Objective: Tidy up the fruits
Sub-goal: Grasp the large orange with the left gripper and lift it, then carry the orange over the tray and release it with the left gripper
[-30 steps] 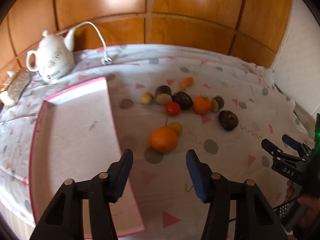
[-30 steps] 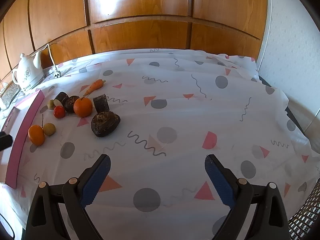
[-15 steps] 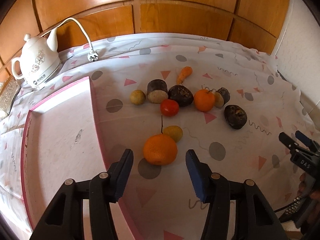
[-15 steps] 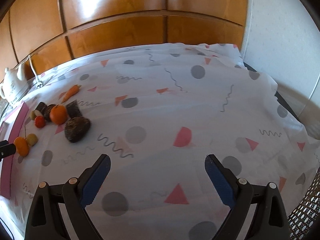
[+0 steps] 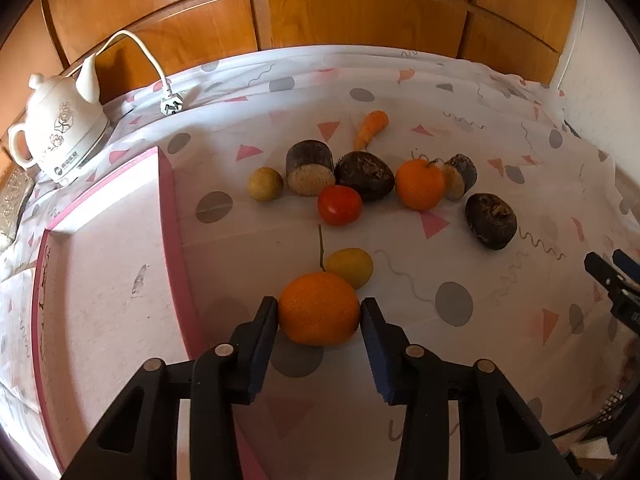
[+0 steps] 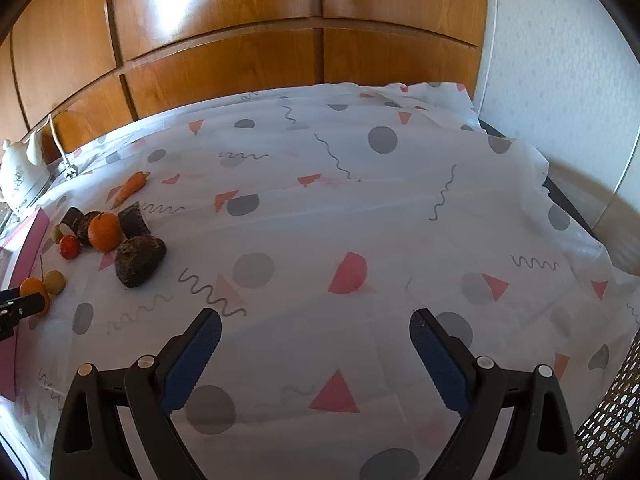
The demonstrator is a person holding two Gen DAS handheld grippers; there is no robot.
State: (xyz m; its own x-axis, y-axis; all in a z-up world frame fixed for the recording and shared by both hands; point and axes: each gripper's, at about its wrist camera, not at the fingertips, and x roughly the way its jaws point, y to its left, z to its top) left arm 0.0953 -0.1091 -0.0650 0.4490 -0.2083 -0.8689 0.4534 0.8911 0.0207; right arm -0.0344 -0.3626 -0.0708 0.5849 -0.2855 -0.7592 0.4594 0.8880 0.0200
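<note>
A large orange (image 5: 319,314) rests on the patterned cloth just right of the pink tray (image 5: 100,280). My left gripper (image 5: 319,312) is closing its jaws, and both pads touch the orange's sides. A small yellow fruit (image 5: 349,266) with a stem lies right behind it. Farther back sit a red tomato (image 5: 339,205), a second orange (image 5: 420,184), a yellowish round fruit (image 5: 265,184), dark beets (image 5: 364,175) and a carrot (image 5: 372,128). My right gripper (image 6: 316,320) hangs open over bare cloth, far to the right of the fruit, with nothing between its fingers.
A white kettle (image 5: 64,136) with its cord and plug stands at the back left beyond the tray. Wooden panels close off the far side. Another dark beet (image 5: 490,220) lies to the right. The cloth's right edge falls off beside a perforated chair (image 6: 608,424).
My left gripper came forward and down around the large orange, and its jaws narrowed onto it. The right gripper swung a little to the right and stayed open.
</note>
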